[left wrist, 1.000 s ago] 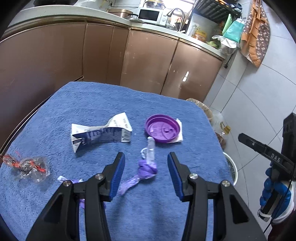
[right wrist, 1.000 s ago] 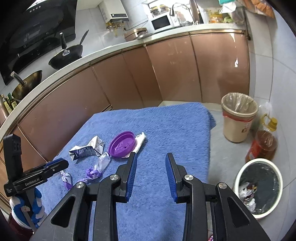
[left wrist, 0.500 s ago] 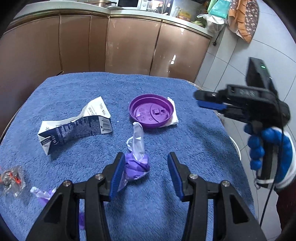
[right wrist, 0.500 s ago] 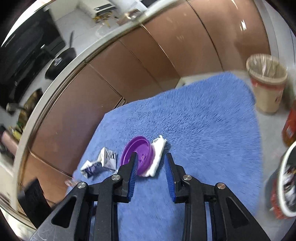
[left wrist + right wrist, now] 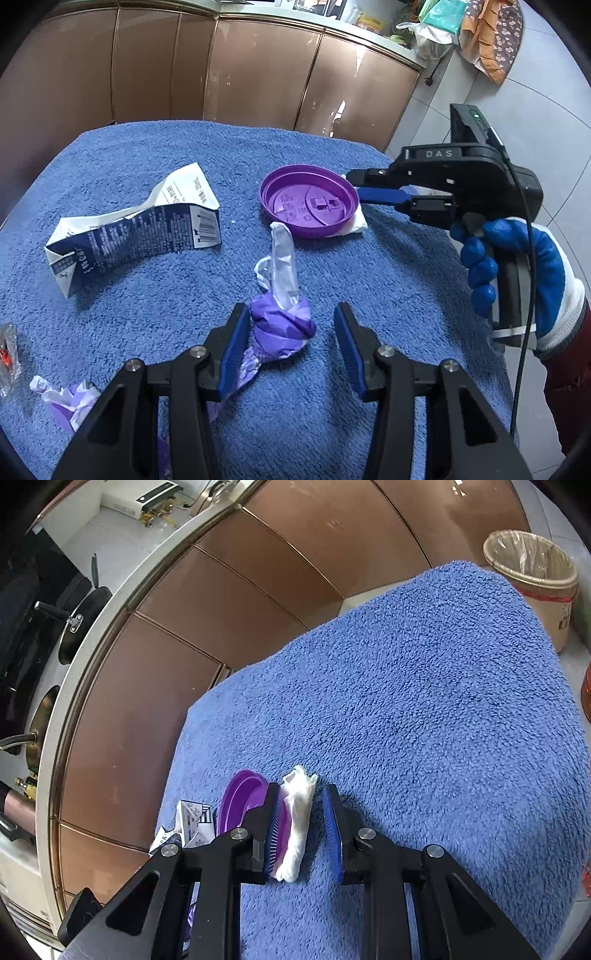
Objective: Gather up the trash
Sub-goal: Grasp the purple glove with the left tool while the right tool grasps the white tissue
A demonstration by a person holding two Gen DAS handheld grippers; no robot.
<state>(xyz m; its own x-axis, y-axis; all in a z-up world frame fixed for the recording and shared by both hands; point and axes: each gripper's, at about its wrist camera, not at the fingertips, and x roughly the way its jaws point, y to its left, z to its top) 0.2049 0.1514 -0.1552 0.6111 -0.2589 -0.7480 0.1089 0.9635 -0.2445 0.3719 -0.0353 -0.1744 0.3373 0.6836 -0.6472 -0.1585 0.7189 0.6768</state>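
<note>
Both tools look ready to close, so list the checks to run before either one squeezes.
1. Left tool open: ok.
2. Knotted purple bag between its fingers: ok, though it sits against the left finger.
3. Right tool open: ok.
4. White tissue between its fingers: ok.
5. Purple lid out of that grip: not ok, its rim lies on the tissue beside the left finger.
6. Lined bin open to receive: ok.
</note>
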